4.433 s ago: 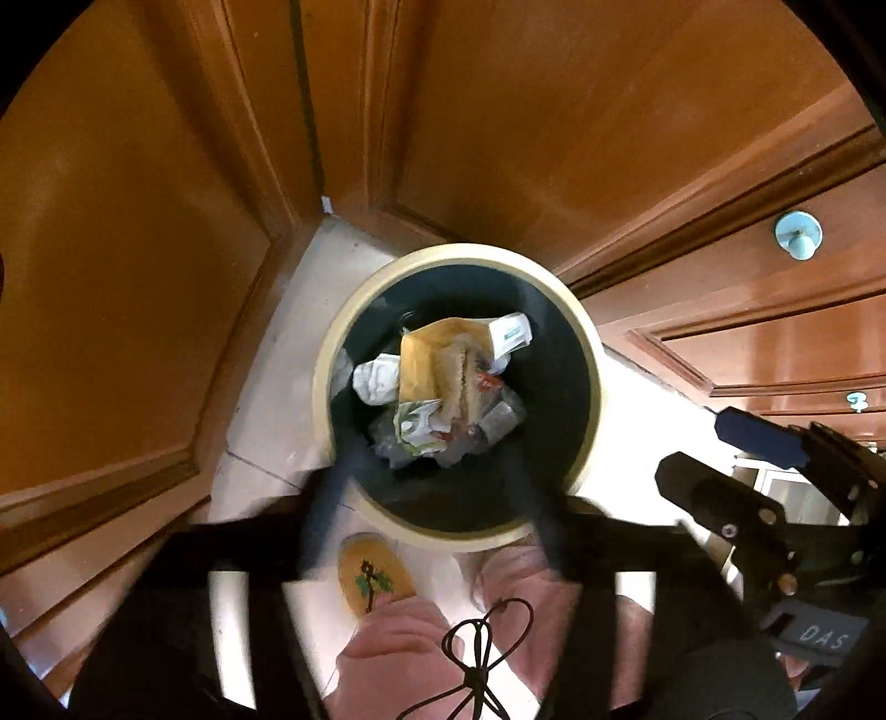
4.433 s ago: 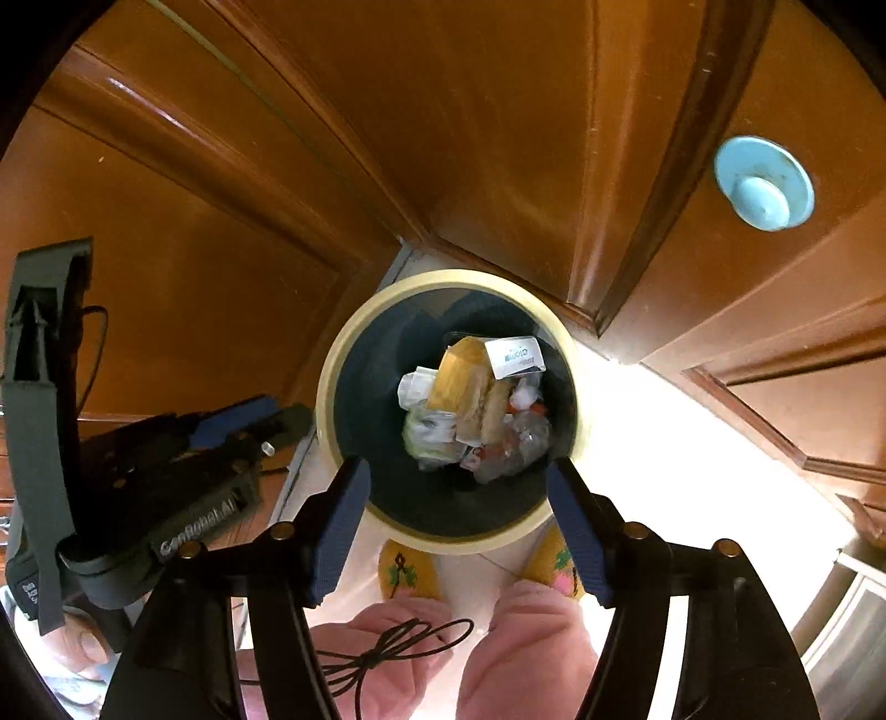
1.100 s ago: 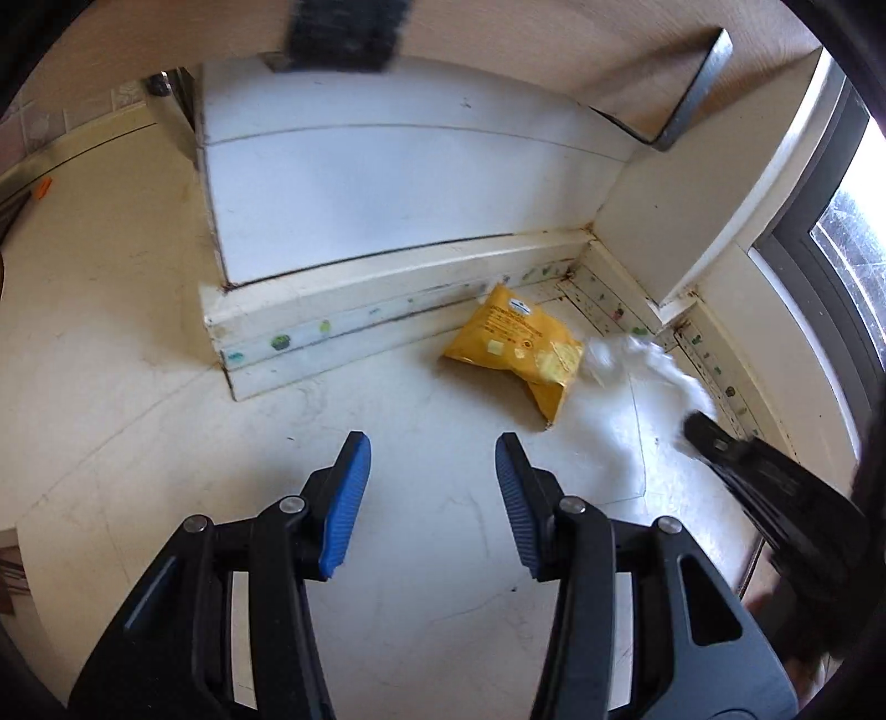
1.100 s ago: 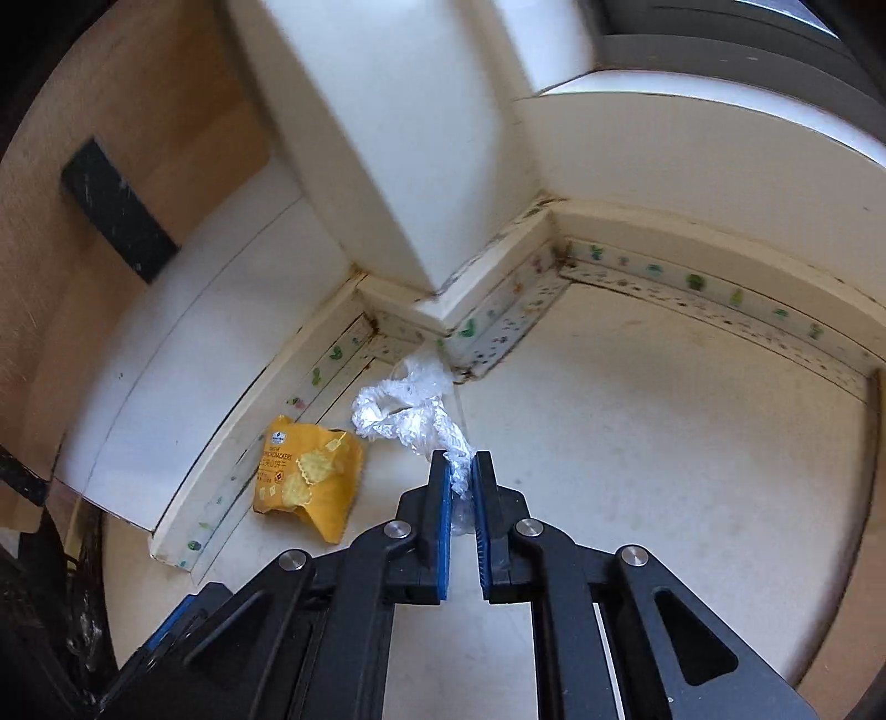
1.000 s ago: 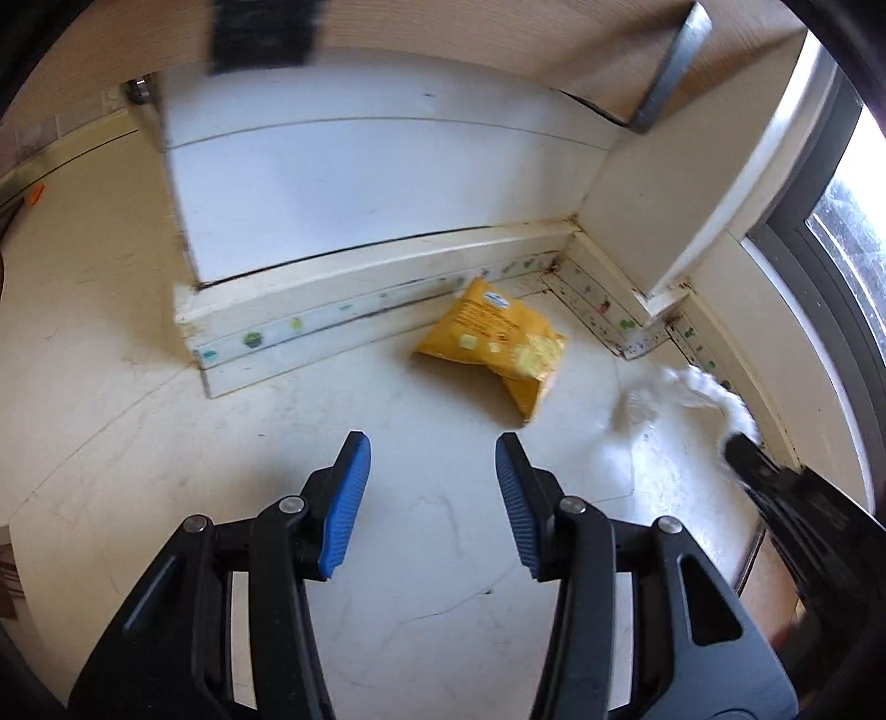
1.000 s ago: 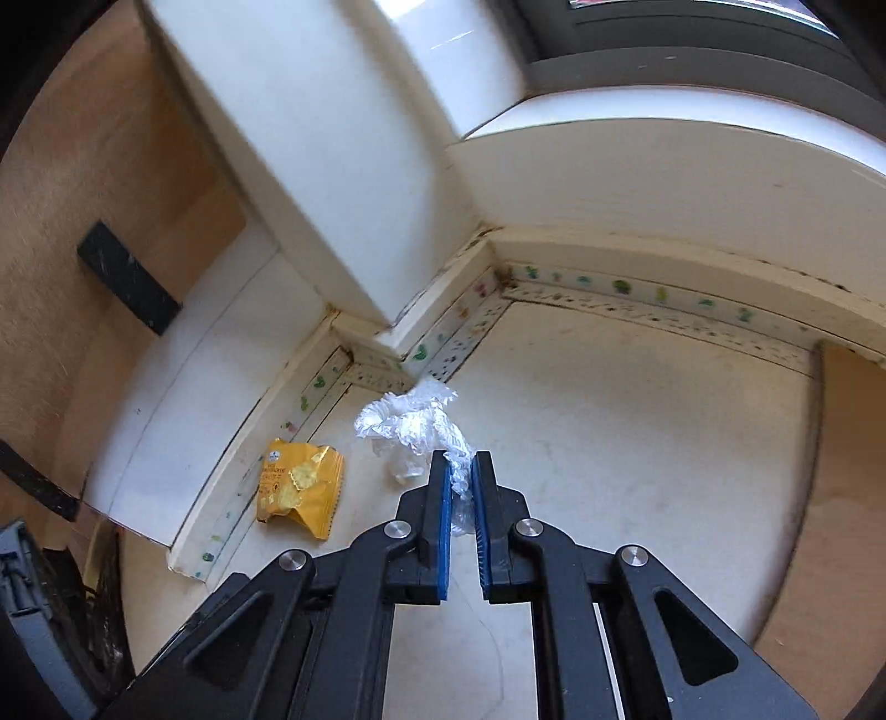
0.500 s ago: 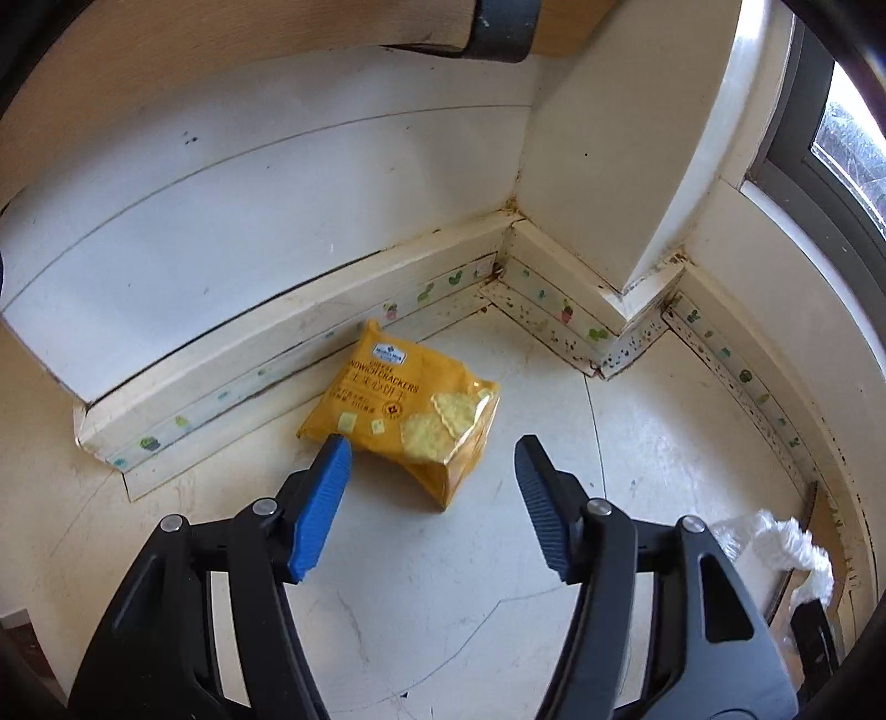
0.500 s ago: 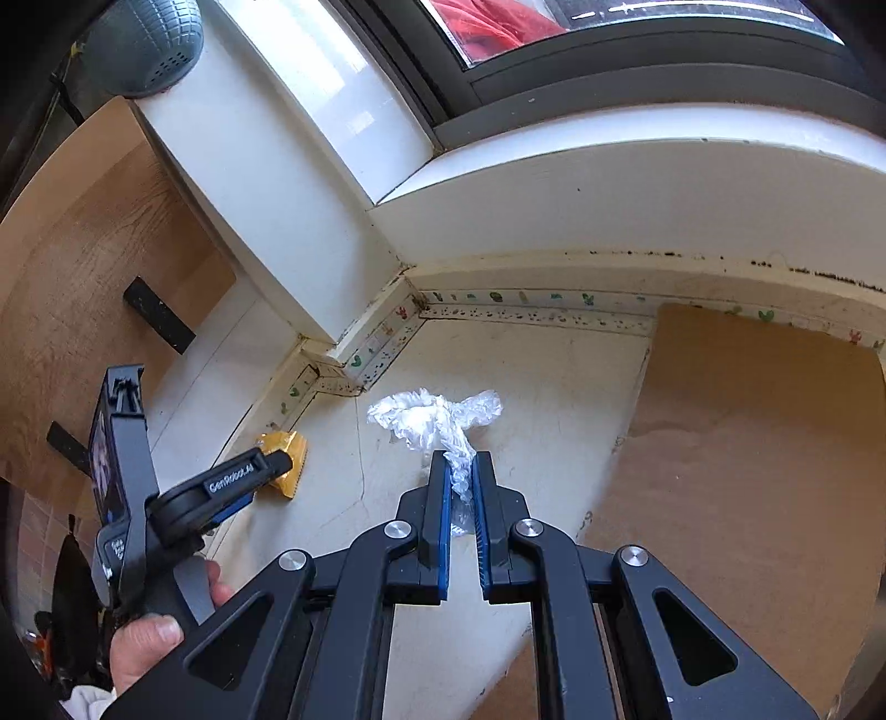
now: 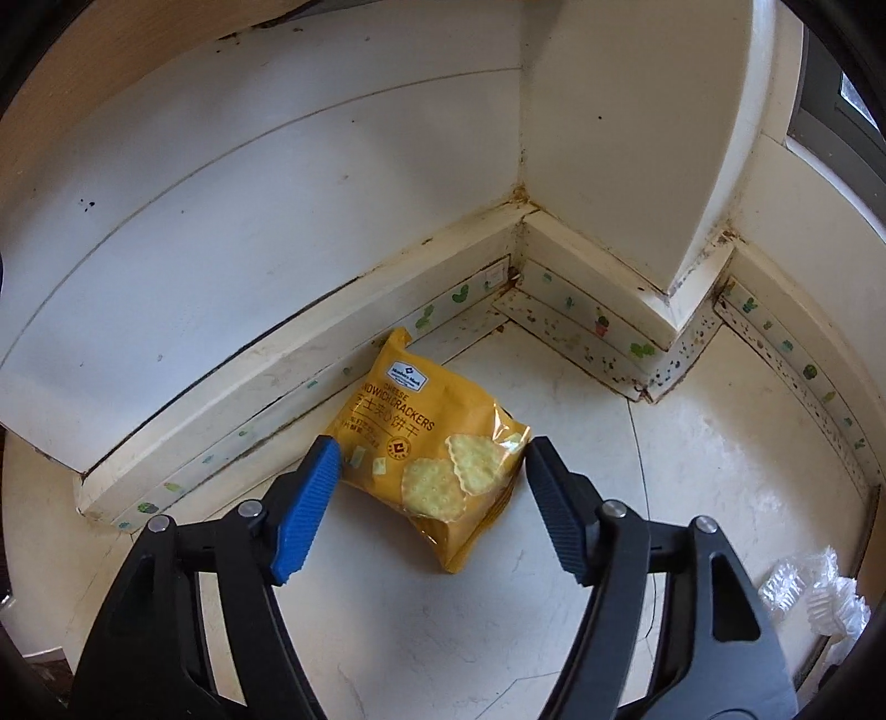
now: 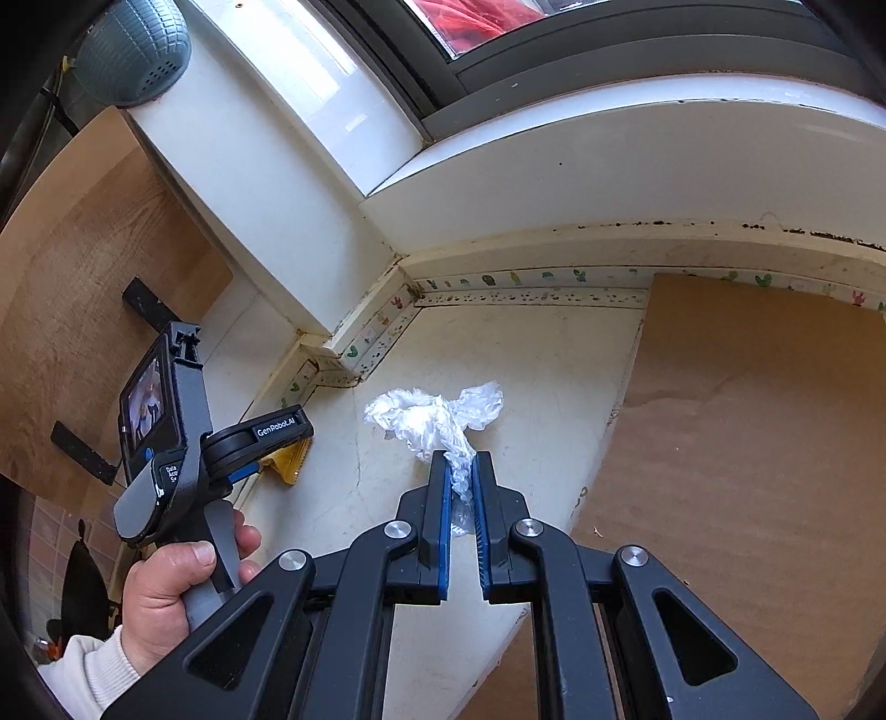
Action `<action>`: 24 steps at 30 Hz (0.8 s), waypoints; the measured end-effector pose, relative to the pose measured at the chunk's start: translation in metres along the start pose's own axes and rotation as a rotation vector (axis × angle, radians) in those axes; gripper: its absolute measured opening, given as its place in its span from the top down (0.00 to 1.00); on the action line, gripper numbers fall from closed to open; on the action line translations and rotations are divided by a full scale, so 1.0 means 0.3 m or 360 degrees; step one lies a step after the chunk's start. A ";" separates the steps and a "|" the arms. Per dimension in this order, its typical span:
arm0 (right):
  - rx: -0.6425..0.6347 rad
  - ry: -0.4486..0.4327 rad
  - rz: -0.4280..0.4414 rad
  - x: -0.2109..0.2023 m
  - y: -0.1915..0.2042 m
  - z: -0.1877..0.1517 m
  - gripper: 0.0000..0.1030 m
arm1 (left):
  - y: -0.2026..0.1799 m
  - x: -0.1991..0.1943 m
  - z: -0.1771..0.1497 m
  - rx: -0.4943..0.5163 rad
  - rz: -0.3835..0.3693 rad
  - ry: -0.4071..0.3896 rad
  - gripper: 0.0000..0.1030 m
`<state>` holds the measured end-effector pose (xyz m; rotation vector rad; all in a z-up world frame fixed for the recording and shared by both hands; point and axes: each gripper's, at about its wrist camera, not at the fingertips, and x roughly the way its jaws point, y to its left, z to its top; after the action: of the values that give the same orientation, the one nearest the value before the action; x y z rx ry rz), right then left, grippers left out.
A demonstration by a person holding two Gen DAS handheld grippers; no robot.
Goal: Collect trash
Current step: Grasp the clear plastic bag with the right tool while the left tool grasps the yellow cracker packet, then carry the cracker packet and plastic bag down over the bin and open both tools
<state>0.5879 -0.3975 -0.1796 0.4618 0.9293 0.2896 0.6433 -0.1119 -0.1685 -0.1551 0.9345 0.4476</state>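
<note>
A yellow cracker packet point(image 9: 429, 446) lies on the pale floor against the skirting. My left gripper point(image 9: 429, 459) is open, its jaws either side of the packet's near end, not closed on it. The packet's edge also shows in the right wrist view point(image 10: 288, 459), behind the left gripper's body point(image 10: 183, 443). My right gripper point(image 10: 459, 471) is shut on a crumpled clear plastic wrap point(image 10: 437, 418) and holds it above the floor. The wrap also shows at the lower right of the left wrist view point(image 9: 814, 590).
White walls and a skirting with cactus stickers point(image 9: 603, 327) form a stepped corner behind the packet. A brown cardboard sheet point(image 10: 747, 443) covers the floor to the right. A window point(image 10: 498, 16) sits above the sill. A wooden panel point(image 10: 72, 288) stands on the left.
My left gripper has closed in on the cracker packet and opened wider around it. My right gripper has lifted and drawn back with the plastic wrap still held.
</note>
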 end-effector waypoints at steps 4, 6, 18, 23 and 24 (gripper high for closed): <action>0.0024 -0.0007 0.0000 -0.004 -0.013 0.002 0.93 | -0.006 0.004 -0.003 0.0035 0.0009 0.0003 0.53; 0.0029 -0.0007 -0.0005 -0.005 -0.016 0.001 0.93 | -0.002 0.004 0.002 0.0038 0.0007 0.0011 0.62; -0.0017 -0.0012 -0.0003 -0.040 0.024 -0.025 0.93 | 0.031 -0.089 -0.071 0.0102 -0.0047 -0.0009 0.82; -0.0022 -0.0024 0.0000 -0.082 0.064 -0.052 0.93 | 0.066 -0.179 -0.146 0.0193 -0.0127 0.0022 0.82; -0.0022 -0.0029 0.0002 -0.096 0.074 -0.058 0.93 | 0.080 -0.202 -0.163 0.0212 -0.0146 0.0026 0.82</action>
<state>0.5564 -0.3863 -0.1573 0.4516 0.9089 0.2924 0.5655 -0.1242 -0.1472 -0.0805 0.9662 0.2988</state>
